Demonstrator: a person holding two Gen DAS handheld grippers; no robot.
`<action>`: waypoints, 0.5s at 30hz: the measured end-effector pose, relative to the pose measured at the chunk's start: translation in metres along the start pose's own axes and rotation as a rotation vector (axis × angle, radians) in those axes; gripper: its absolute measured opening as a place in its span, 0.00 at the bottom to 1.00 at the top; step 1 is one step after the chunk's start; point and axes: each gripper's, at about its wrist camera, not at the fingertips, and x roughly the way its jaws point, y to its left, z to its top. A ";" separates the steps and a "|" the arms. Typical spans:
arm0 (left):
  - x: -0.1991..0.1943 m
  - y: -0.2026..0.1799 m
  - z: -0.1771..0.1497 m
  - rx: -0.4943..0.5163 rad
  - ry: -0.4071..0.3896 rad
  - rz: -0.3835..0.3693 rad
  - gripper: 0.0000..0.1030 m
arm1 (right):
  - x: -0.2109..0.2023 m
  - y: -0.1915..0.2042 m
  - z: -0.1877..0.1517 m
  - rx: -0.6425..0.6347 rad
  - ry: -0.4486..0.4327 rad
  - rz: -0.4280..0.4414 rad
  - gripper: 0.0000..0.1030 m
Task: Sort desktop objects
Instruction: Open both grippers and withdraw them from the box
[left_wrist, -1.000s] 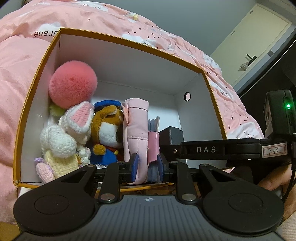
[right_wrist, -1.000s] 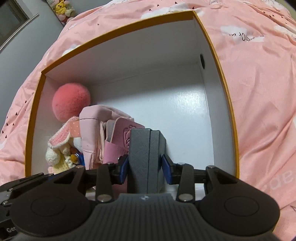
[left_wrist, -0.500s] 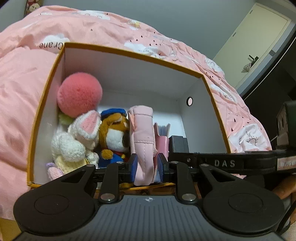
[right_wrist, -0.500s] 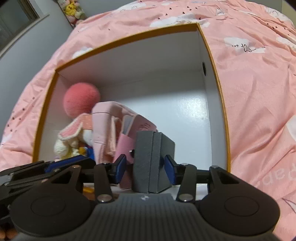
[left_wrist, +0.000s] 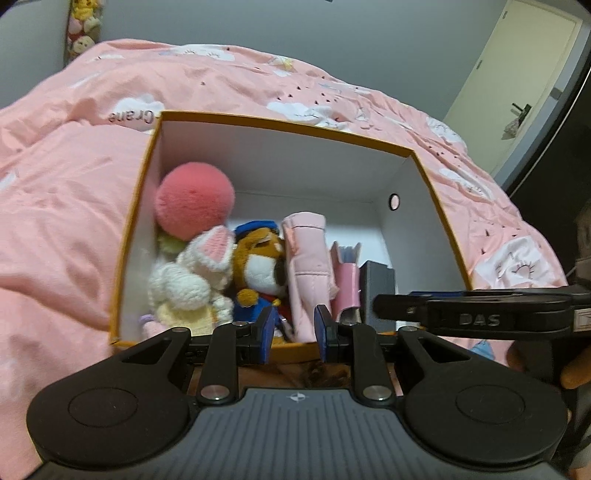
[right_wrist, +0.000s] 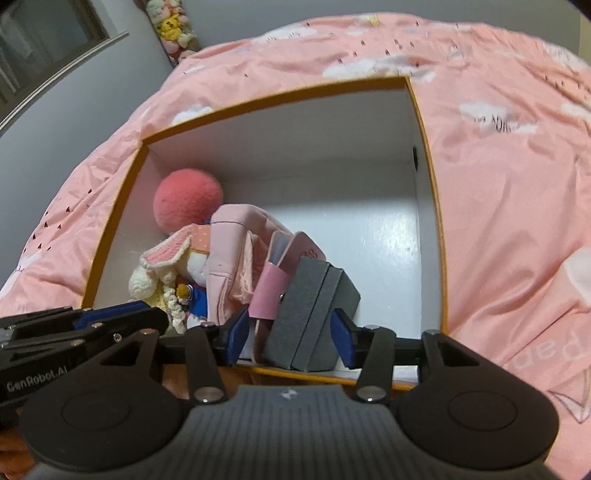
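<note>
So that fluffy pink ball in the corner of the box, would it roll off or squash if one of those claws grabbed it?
The pink pompom looks round and furry, so it would probably squash between the fingers and feel light. Free on a flat surface it might roll, but here it is wedged against the box wall above the crocheted bunny, so it likely stays put.

my right gripper hides the foot of the grey box. the pink pouch covers most of the bear. my left gripper blocks the orange box's near wall; the duvet blurs at the edges.
</note>
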 end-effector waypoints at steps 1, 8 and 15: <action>-0.002 0.000 -0.001 0.006 -0.001 0.015 0.27 | -0.003 0.000 -0.002 0.000 -0.010 0.002 0.52; -0.019 -0.002 -0.008 0.054 -0.016 0.105 0.34 | -0.029 -0.003 -0.018 -0.027 -0.105 -0.003 0.52; -0.025 -0.002 -0.018 0.049 -0.005 0.125 0.35 | -0.045 0.008 -0.032 -0.092 -0.163 0.019 0.50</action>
